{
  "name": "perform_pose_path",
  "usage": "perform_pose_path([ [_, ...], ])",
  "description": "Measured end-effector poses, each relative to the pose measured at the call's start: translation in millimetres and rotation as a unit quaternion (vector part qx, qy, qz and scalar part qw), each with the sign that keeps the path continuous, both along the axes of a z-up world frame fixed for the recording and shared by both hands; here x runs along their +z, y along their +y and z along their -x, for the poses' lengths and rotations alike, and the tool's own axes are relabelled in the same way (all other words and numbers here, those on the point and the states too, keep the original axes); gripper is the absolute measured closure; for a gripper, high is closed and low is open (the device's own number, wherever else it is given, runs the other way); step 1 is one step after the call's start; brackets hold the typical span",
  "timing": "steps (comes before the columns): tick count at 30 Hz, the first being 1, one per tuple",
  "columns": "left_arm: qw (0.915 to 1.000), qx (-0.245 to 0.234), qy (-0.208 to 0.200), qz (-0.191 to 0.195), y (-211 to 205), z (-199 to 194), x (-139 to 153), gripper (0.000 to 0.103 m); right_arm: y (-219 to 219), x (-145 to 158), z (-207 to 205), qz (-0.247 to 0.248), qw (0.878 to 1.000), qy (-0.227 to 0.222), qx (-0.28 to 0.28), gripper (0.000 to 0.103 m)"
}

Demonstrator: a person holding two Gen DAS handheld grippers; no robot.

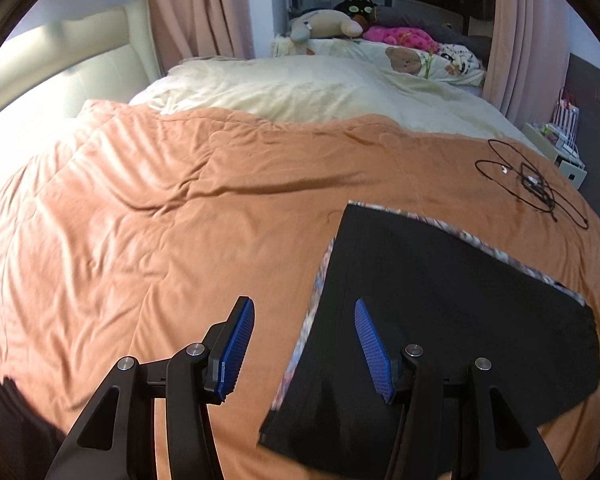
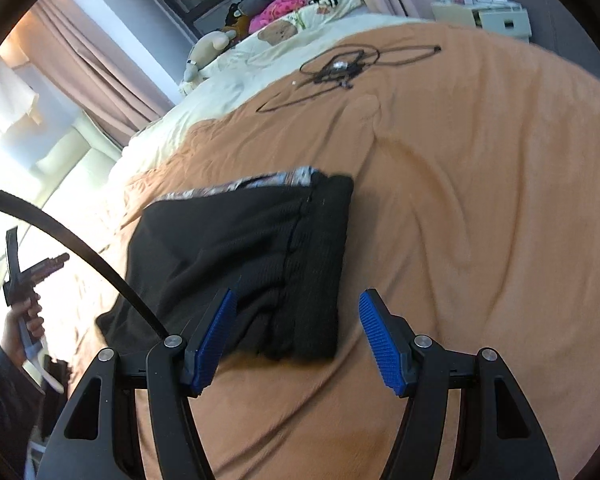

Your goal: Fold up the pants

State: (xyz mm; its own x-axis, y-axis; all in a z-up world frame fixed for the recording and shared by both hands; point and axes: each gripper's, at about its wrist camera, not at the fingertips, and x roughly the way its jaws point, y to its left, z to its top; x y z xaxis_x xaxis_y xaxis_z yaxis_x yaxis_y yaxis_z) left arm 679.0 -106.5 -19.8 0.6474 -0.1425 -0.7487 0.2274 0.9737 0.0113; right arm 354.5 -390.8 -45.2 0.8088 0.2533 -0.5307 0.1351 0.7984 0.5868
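The black pants (image 1: 440, 320) lie folded into a flat stack on the orange blanket (image 1: 160, 220), with a patterned lining showing along the edges. They also show in the right wrist view (image 2: 240, 256), waistband end to the right. My left gripper (image 1: 304, 312) is open and empty above the stack's left edge. My right gripper (image 2: 296, 304) is open and empty just above the stack's near end. The person's left hand with the other gripper's handle (image 2: 24, 280) shows at the far left of the right wrist view.
A tangled black cable (image 1: 532, 184) lies on the blanket beyond the pants; it also shows in the right wrist view (image 2: 340, 68). A cream duvet (image 1: 300, 88), plush toys (image 1: 328, 24) and a white headboard (image 1: 60, 68) are farther back. A bedside cabinet (image 1: 560, 144) stands at right.
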Motion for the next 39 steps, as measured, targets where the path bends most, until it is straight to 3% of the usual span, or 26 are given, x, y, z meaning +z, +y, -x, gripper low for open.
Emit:
perform_pose_path([
  [10,0.9978,0.036,0.034,0.044,47,63,-19,0.048,-9,-24,1,-0.076,0.997,0.003,0.033,0.04],
  [16,0.9834,0.064,0.093,0.142,65,82,-54,0.048,-19,-43,-9,-0.118,0.992,0.009,0.037,0.04],
  [33,0.9585,0.091,0.167,0.212,47,71,-145,0.048,-30,-71,-25,-0.167,0.985,0.005,0.028,0.04],
  [39,0.9511,0.114,0.147,0.246,56,67,-156,0.048,-32,-80,-21,-0.19,0.982,-0.003,0.009,0.04],
])
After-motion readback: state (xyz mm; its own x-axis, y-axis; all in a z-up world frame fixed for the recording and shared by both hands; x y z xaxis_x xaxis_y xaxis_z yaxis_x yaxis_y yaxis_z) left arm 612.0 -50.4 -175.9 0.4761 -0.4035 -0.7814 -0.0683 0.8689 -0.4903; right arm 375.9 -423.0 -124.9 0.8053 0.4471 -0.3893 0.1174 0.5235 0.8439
